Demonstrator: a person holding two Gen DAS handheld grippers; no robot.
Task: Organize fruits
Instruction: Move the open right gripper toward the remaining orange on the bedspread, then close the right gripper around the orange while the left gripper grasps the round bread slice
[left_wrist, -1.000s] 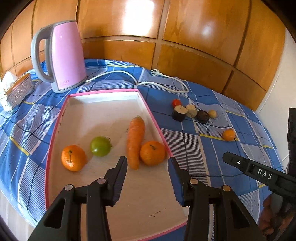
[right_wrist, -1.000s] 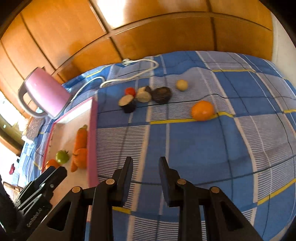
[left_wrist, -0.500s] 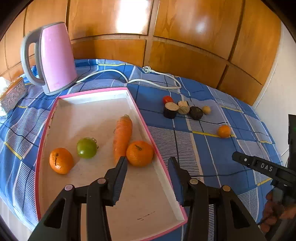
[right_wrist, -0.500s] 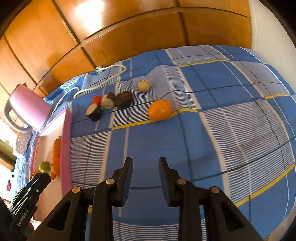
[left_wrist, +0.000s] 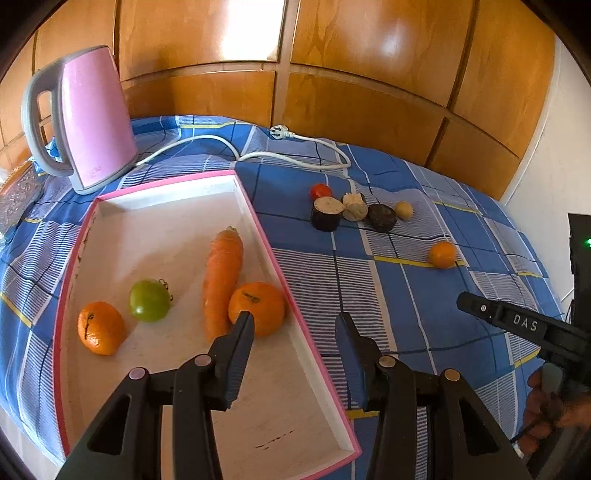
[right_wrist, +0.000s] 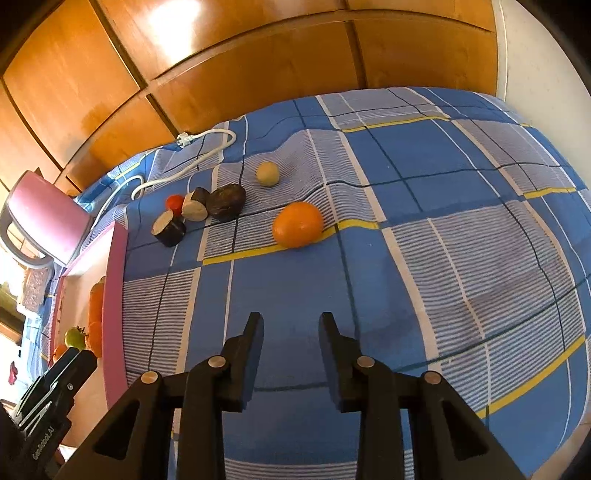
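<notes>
Counting by view
Left wrist view, tray (left_wrist: 258, 218): two oranges (left_wrist: 256, 308), one green tomato (left_wrist: 149, 300), one carrot (left_wrist: 221, 277) inside.
Left claw (left_wrist: 293, 325): parted, empty, above the tray's right rim.
Right wrist view, blue checked cloth (right_wrist: 443, 221): one loose orange (right_wrist: 297, 224), three dark cut pieces (right_wrist: 225, 202), one red tomato (right_wrist: 174, 201), one pale ball (right_wrist: 267, 173).
Right claw (right_wrist: 290, 326): empty, jaws have just been opening, near the loose orange.

1. The right gripper (right_wrist: 290, 325) hangs over the blue checked cloth (right_wrist: 424, 229); its jaws have just been opening, with nothing between them.
2. A loose orange (right_wrist: 297, 224) lies ahead of it.
3. The pink-rimmed tray (right_wrist: 115, 295) sits left, beside the left gripper (right_wrist: 55, 387).
</notes>
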